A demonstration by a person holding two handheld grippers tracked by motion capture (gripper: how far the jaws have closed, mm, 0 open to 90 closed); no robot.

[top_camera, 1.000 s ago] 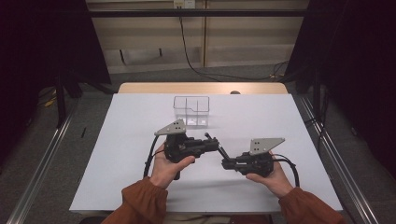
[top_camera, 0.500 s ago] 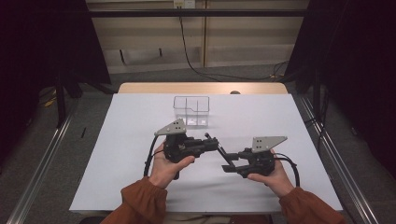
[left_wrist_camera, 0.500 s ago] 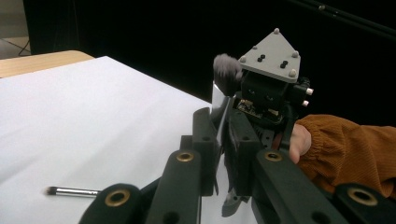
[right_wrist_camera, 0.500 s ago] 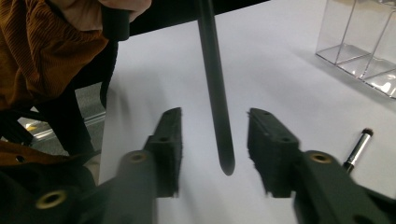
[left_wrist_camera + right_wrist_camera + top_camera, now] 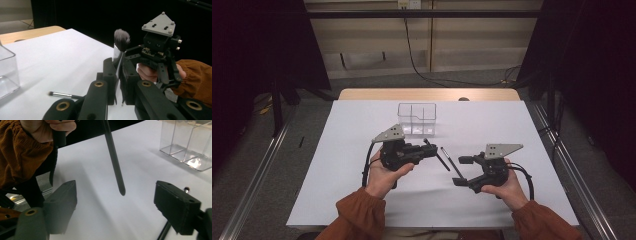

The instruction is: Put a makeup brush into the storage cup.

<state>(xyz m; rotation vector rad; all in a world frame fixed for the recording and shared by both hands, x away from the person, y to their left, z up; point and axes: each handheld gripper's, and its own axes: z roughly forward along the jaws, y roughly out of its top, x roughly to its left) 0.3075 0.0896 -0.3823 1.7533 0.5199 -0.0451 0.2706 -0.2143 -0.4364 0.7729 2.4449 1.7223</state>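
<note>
The high view looks forward and down from above the person's side onto the white table [image 5: 337, 165], taking in both hands from some way off. The left gripper view rides low and close behind its own jaws, facing across the table toward the right gripper [image 5: 160, 47]. The right gripper view sits just as low and close, facing over the table toward the clear box [image 5: 190, 142]. All three views share the tabletop, the clear box [image 5: 417, 119] [image 5: 7, 72] and the brush handle [image 5: 113, 157] [image 5: 437, 156].
</note>
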